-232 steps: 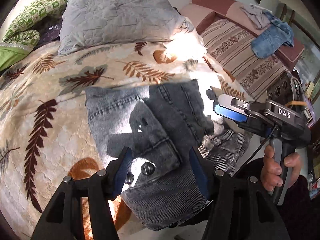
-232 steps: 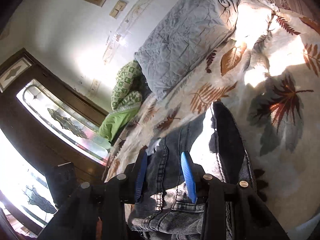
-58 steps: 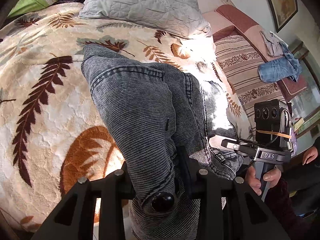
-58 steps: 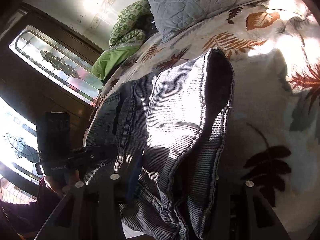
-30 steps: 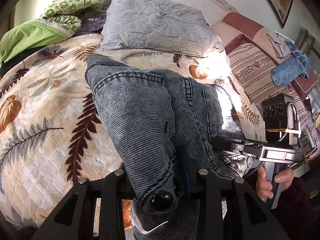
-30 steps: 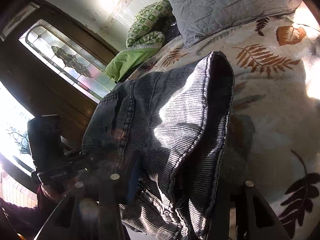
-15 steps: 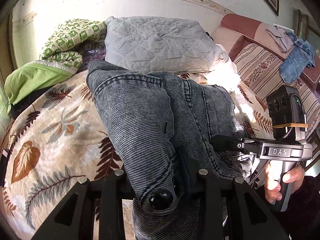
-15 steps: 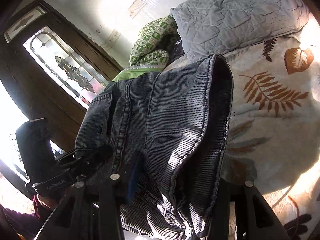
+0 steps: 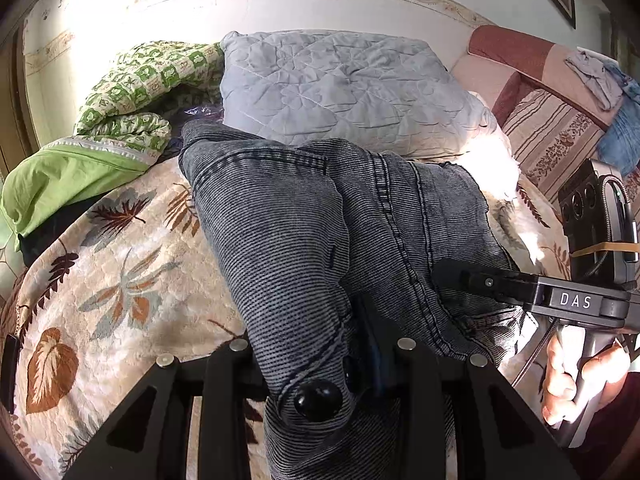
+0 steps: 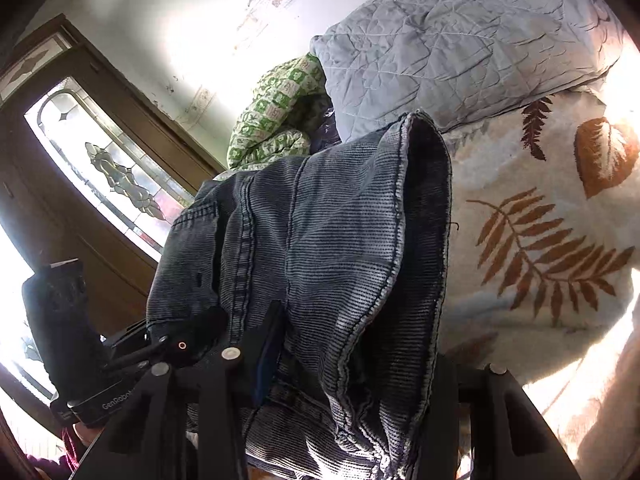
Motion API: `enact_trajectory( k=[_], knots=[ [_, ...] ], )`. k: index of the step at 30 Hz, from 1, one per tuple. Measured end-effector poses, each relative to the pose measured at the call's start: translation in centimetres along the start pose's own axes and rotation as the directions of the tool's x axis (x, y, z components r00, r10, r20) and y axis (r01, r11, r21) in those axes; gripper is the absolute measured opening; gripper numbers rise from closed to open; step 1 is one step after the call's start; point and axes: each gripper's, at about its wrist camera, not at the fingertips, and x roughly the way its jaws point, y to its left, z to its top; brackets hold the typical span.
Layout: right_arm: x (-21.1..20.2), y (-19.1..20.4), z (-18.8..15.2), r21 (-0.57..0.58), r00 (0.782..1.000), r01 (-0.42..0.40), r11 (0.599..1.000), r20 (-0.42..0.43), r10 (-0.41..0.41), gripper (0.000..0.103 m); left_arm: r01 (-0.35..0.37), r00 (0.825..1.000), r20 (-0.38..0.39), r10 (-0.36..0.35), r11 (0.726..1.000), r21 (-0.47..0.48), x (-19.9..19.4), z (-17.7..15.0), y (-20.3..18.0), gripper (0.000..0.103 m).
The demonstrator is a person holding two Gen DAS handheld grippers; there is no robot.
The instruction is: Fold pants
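Observation:
The folded dark grey jeans [image 9: 304, 216] hang as a thick bundle above the leaf-print blanket [image 9: 120, 280], held at both near corners. My left gripper [image 9: 316, 344] is shut on the waistband end, its fingers mostly buried in denim, and a black button [image 9: 318, 396] shows just below. My right gripper [image 9: 452, 276] grips the bundle's right side with a person's hand [image 9: 576, 376] on its handle. In the right wrist view the right gripper [image 10: 348, 356] is shut on the jeans [image 10: 320, 240], one blue pad [image 10: 268, 356] showing. The left gripper [image 10: 176, 344] holds the far left edge.
A grey quilted pillow [image 9: 340, 92] lies just beyond the jeans, with a green patterned quilt [image 9: 140, 92] to its left. A striped sofa [image 9: 560, 128] with loose clothes stands at the right. A dark wooden door with leaded glass [image 10: 112, 168] is behind the left gripper.
Both grippers have carried the jeans together across the bed toward the pillow, slightly higher. Earlier the jeans lay flat with both grippers open around them.

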Motion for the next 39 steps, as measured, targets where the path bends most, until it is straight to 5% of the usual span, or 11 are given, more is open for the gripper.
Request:
enact_trajectory(
  k=[10,16,19,23,30,39],
  knots=[
    [5.2,-3.9,2.3,0.046,0.994,0.096,0.994,-0.054,-0.094,0.048,-0.041,0.994,-0.109,0.032,0.996,-0.074,8.3,-0.5,2.3,0.037],
    [7.1,-5.3,2.2,0.037,0.975,0.206,0.978,-0.086,-0.203,0.051,-0.104,0.989,-0.112,0.096,0.992,-0.072,9.7,-1.0,3.2,0.061],
    [6.7,-5.2,2.2,0.046,0.971,0.230,0.972,-0.085,-0.225,0.055,-0.149,0.983,-0.112,0.143,0.988,-0.048,8.6,-0.6,2.9,0.065],
    [3.8,-3.8,1.8,0.042,0.960,0.281,0.959,-0.025,-0.280,0.055,-0.221,0.974,-0.047,0.220,0.975,-0.022,4.7,-0.3,2.3,0.070],
    [-3.9,2.3,0.3,-0.054,0.938,0.319,0.946,0.162,-0.307,0.056,-0.351,0.925,0.159,0.345,0.937,0.004,-5.8,0.4,0.3,0.083],
    [-12.4,12.5,-2.9,-0.168,0.886,0.410,0.897,0.305,-0.348,0.059,-0.425,0.841,0.352,0.412,0.904,-0.043,-18.6,-0.8,-1.7,0.097]
  ],
)
